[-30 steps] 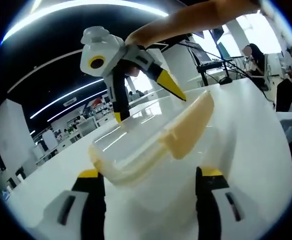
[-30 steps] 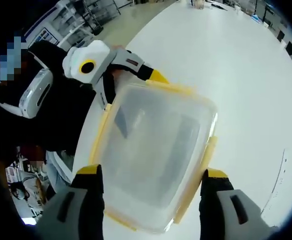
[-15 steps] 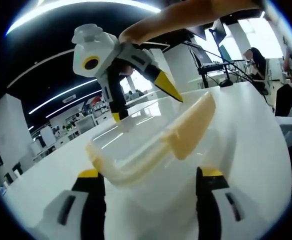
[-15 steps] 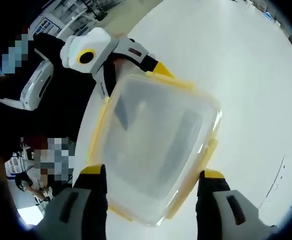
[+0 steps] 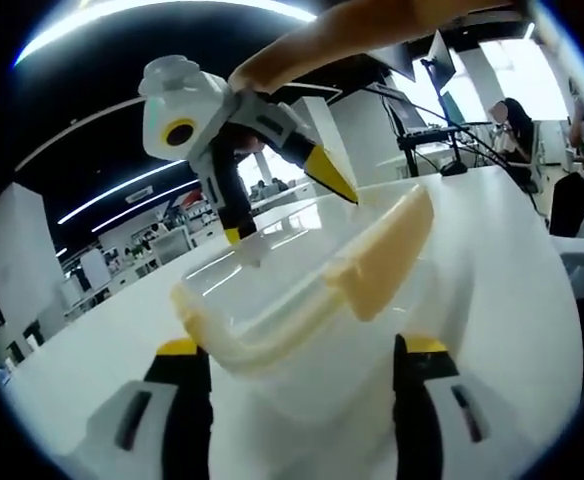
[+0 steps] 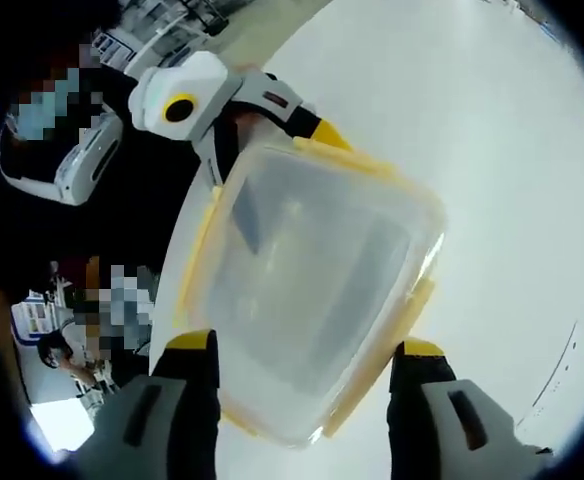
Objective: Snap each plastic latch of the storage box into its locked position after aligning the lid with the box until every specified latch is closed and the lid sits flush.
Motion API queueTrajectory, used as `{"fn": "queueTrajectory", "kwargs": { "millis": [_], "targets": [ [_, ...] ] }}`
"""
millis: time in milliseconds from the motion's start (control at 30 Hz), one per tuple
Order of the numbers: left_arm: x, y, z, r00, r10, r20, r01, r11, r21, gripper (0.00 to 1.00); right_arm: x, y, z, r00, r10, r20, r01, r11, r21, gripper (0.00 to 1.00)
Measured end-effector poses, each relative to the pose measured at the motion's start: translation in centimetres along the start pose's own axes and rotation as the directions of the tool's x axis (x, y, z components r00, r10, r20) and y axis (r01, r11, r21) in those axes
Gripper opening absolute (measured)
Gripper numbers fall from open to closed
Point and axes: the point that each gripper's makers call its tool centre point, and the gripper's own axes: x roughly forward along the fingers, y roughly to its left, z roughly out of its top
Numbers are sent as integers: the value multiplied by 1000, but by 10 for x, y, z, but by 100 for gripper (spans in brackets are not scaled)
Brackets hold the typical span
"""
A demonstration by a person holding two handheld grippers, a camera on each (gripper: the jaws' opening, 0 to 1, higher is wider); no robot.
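Sitting on the white bench [image 5: 532, 260], the storage box [image 5: 302, 330] lies between the two tools, its clear lid [image 6: 307, 280] on top and edged in yellow. In the left gripper view, the left tool [image 5: 297, 365] stands spread, its yellow-tipped jaws either side of the near end of the box, without pinching it. A yellow latch [image 5: 382, 265] along the right side of the box stands flared outward, away from the wall, not snapped down. At the far end the right tool [image 5: 287, 195] comes down from a person's hand, its jaws spread, one tip at the far rim of the lid and the other just above it.

In the right gripper view, the right tool [image 6: 302, 365] is likewise spread, jaws either side of the near end of the box. The lid covers the box; whether it sits fully flush cannot be told. A long yellow latch [image 6: 377, 365] runs along the right edge. Beyond the far end, the left tool [image 6: 277, 130] reaches the rim of the box.
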Motion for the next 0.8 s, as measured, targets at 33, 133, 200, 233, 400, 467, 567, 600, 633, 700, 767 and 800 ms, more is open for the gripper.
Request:
{"fn": "queueTrajectory", "kwargs": {
  "millis": [33, 133, 200, 233, 400, 467, 567, 600, 633, 700, 767, 800],
  "targets": [
    [1, -1, 0, 1000, 0, -2, 0, 1000, -1, 72, 0, 0, 0, 1000, 6, 8, -6, 1000, 4, 68],
    [1, 0, 0, 1000, -3, 1, 3, 1000, -5, 72, 2, -2, 1, 1000, 28, 9, -28, 1000, 13, 70],
    [1, 0, -1, 1000, -5, 2, 5, 1000, -9, 72, 3, -2, 1, 999, 43, 27, -44, 999, 21, 71],
    [1, 0, -1, 1000, -5, 2, 5, 1000, -10, 72, 3, -4, 1, 998, 48, 33, -49, 998, 27, 72],
    [2, 0, -1, 1000, -5, 10, 5, 1000, -8, 73, 4, -5, 2, 997, 48, 62, -51, 997, 56, 76],
    [2, 0, 0, 1000, -4, 13, 4, 1000, -9, 73, 3, -5, 1, 998, 38, 58, -41, 997, 61, 78],
    [1, -1, 0, 1000, 2, 18, -2, 1000, -8, 72, 2, -6, -1, 995, 25, 97, -34, 994, 100, 80],
    [1, -1, 0, 1000, 3, 22, -3, 1000, -7, 72, 3, -5, -2, 995, 22, 102, -33, 993, 111, 81],
    [2, -1, 0, 1000, 2, 22, -2, 1000, -7, 72, 4, -4, -2, 994, 19, 110, -31, 993, 112, 82],
    [2, -1, 1, 1000, 1, 24, -1, 1000, -8, 73, 5, -3, -3, 992, 12, 123, -27, 992, 122, 83],
    [2, -1, 1, 1000, 2, 25, -2, 1000, -7, 73, 4, -3, -4, 992, 7, 126, -24, 990, 136, 83],
    [2, -1, 1, 1000, 2, 25, -2, 1000, -7, 73, 3, -3, -5, 992, 5, 127, -23, 990, 139, 82]
  ]
}}
